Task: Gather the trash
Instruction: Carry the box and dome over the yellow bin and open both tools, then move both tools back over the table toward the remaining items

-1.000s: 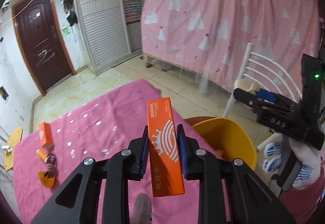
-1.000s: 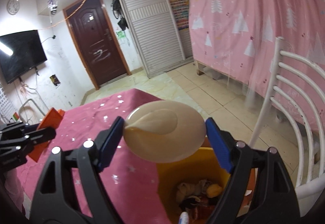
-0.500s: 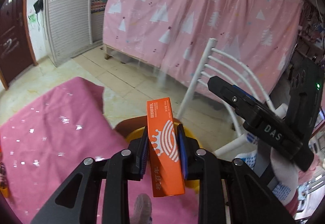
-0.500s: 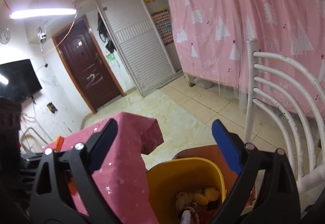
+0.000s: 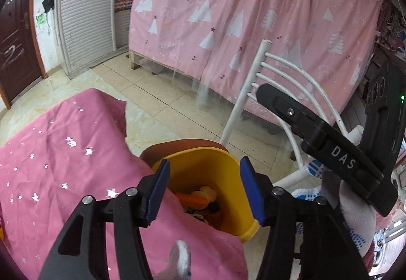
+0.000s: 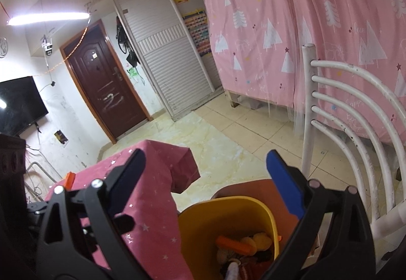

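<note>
My left gripper [image 5: 204,163] hangs over the yellow bin [image 5: 203,158] beside the table. Its jaws are opening and nothing is between them. The orange box [image 5: 191,198] lies inside the bin on other trash. My right gripper [image 6: 205,155] stands wide open and empty above and behind the same yellow bin [image 6: 228,206], where the orange box [image 6: 233,244] shows among scraps. The right gripper's fingers [image 5: 291,112], held by a gloved hand [image 5: 355,214], appear to the right of the bin in the left wrist view.
The table with its pink starred cloth [image 5: 63,153] [image 6: 152,193] borders the bin on the left. A white slatted chair [image 5: 279,72] [image 6: 355,107] stands on the right. A reddish-brown stool [image 6: 243,186] is under the bin. An orange item [image 6: 69,178] lies farther back on the table.
The left jaws opened and the orange box dropped from them into the bin. The right gripper let go of a cream round lid a second ago and has stayed wide open since.
</note>
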`<state>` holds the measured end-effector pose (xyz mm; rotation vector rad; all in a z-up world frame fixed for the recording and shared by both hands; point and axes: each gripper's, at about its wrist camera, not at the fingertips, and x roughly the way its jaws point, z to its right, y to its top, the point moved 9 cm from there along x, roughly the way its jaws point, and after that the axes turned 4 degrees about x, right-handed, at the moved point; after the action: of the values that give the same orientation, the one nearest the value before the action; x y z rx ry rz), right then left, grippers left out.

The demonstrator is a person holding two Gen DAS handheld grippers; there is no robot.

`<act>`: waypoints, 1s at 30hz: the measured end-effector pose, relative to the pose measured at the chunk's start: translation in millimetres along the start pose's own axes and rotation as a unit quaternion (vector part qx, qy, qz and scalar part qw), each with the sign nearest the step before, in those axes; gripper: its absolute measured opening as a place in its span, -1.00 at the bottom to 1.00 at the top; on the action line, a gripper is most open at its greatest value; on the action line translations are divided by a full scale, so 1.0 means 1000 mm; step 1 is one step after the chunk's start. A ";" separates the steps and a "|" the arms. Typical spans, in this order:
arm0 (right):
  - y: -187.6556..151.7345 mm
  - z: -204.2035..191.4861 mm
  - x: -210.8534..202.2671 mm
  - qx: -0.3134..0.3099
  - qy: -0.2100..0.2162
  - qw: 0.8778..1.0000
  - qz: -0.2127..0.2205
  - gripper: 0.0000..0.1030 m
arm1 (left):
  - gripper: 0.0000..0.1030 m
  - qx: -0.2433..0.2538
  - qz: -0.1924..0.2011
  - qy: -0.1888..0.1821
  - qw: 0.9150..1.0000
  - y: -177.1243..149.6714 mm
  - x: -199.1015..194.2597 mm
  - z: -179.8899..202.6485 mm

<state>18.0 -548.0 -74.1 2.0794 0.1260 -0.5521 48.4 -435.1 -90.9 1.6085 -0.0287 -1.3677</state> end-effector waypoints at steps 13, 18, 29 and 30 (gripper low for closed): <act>-0.022 -0.057 0.012 -0.035 0.029 0.999 -0.028 0.79 | 0.00 -0.038 0.023 0.032 0.998 -0.005 -0.038 -0.061; -0.025 -0.088 0.015 -0.053 0.037 0.997 -0.035 0.80 | 0.06 -0.060 0.035 0.041 0.997 -0.008 -0.056 -0.088; -0.045 -0.165 0.031 -0.112 0.056 0.990 -0.059 0.81 | 0.12 -0.108 0.057 0.060 0.991 -0.027 -0.092 -0.160; -0.048 -0.174 0.034 -0.118 0.059 0.989 -0.063 0.81 | 0.13 -0.111 0.058 0.062 0.990 -0.029 -0.095 -0.166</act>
<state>92.0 -382.1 -48.6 1.8801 0.3769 -0.4653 123.9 -260.3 -60.6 1.4777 0.1004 -1.1377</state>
